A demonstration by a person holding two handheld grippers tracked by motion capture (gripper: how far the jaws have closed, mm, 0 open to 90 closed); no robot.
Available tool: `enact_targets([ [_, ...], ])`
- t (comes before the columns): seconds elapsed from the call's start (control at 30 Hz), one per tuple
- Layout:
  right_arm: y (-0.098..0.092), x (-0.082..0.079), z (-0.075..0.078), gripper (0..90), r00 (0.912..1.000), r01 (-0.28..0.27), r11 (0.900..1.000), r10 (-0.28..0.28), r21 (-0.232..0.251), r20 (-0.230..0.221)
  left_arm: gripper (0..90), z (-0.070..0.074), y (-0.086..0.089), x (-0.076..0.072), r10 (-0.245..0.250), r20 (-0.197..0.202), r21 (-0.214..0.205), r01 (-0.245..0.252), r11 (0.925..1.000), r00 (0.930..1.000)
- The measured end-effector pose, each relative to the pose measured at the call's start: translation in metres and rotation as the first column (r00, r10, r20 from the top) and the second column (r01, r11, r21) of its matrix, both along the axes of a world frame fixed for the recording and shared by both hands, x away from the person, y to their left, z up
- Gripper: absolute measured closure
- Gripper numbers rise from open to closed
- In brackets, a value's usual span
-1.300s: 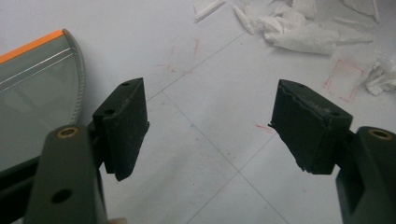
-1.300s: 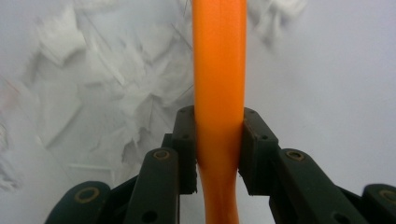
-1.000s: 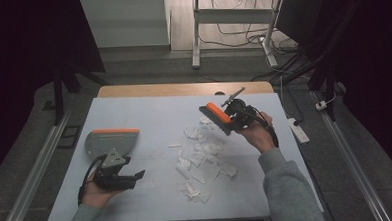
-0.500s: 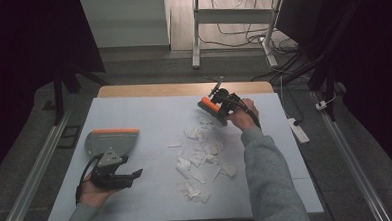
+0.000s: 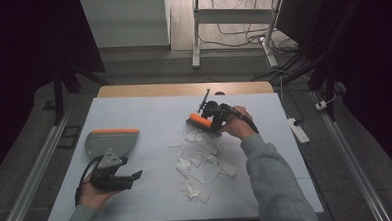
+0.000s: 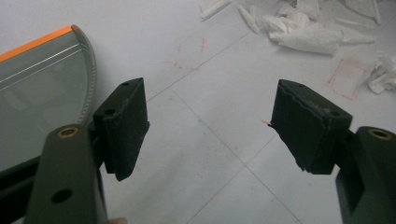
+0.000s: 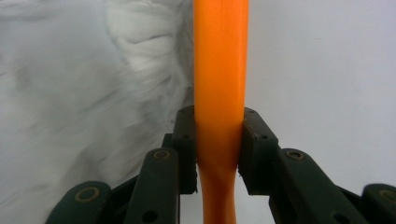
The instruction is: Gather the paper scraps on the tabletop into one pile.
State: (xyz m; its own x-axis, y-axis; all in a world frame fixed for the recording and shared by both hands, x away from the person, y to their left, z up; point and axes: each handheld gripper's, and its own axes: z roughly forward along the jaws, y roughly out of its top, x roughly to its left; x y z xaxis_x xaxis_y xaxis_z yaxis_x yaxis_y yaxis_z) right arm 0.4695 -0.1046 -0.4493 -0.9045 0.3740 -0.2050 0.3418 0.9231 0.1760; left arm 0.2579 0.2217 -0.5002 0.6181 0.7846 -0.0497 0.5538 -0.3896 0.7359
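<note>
High view: right gripper has the orange brush at the far edge of the paper scraps mid-worktop, w/ the dustpan well apart at left, so a fast sweep could scatter bits past it. Left gripper view: left gripper jaws apart, empty beside the dustpan, which may slide if not held. Right gripper view: jaws clamped on the brush handle; it could twist in the grip.

high view above the table, both gripper views close along their jaws, sharing paper scraps
</note>
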Motion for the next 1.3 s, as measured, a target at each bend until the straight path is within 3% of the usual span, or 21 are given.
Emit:
enact_targets([
  [0.13, -0.01, -0.029, 0.005, 70.4, 0.9993, -0.017, 0.9977, 0.019, 0.066, -0.031, 27.8, -0.001, -0.001, 0.0, 0.003, -0.003, 0.004, -0.003, 1.0, 1.0],
  [0.23, -0.02, -0.038, 0.013, 70.4, 1.0, -0.004, 0.9939, 0.004, 0.11, -0.007, 27.9, -0.002, 0.0, 0.001, 0.008, -0.006, 0.006, -0.008, 1.0, 1.0],
  [0.43, -0.034, -0.043, 0.029, 70.4, 0.997, 0.036, 0.9833, -0.048, 0.178, 0.061, 27.9, -0.001, -0.001, 0.0, 0.013, -0.004, 0.008, -0.013, 0.9999, 0.9999],
  [0.67, -0.035, -0.042, 0.038, 70.4, 0.9902, 0.067, 0.9673, -0.094, 0.245, 0.103, 27.9, -0.001, 0.0, 0.0, 0.016, -0.002, 0.006, -0.016, 0.9999, 0.9999],
  [0.77, -0.032, -0.043, 0.039, 70.4, 0.9891, 0.072, 0.9608, -0.103, 0.268, 0.105, 27.9, -0.001, 0.0, 0.0, 0.017, -0.001, 0.005, -0.017, 0.9999, 0.9999],
  [0.87, -0.025, -0.043, 0.04, 70.3, 0.99, 0.074, 0.9464, -0.108, 0.315, 0.091, 27.9, -0.001, 0.0, 0.0, 0.015, -0.003, 0.009, -0.015, 0.9998, 0.9999],
  [1.17, 0.021, -0.041, 0.035, 70.4, 0.9934, 0.087, 0.9014, -0.111, 0.424, 0.031, 27.9, 0.0, 0.001, 0.0, 0.016, 0.003, 0.005, -0.016, 0.9999, 0.9999],
  [1.3, 0.042, -0.038, 0.027, 70.4, 0.9933, 0.1, 0.8931, -0.116, 0.439, 0.009, 27.9, -0.001, 0.0, 0.0, 0.013, 0.002, 0.006, -0.013, 0.9999, 0.9999],
])
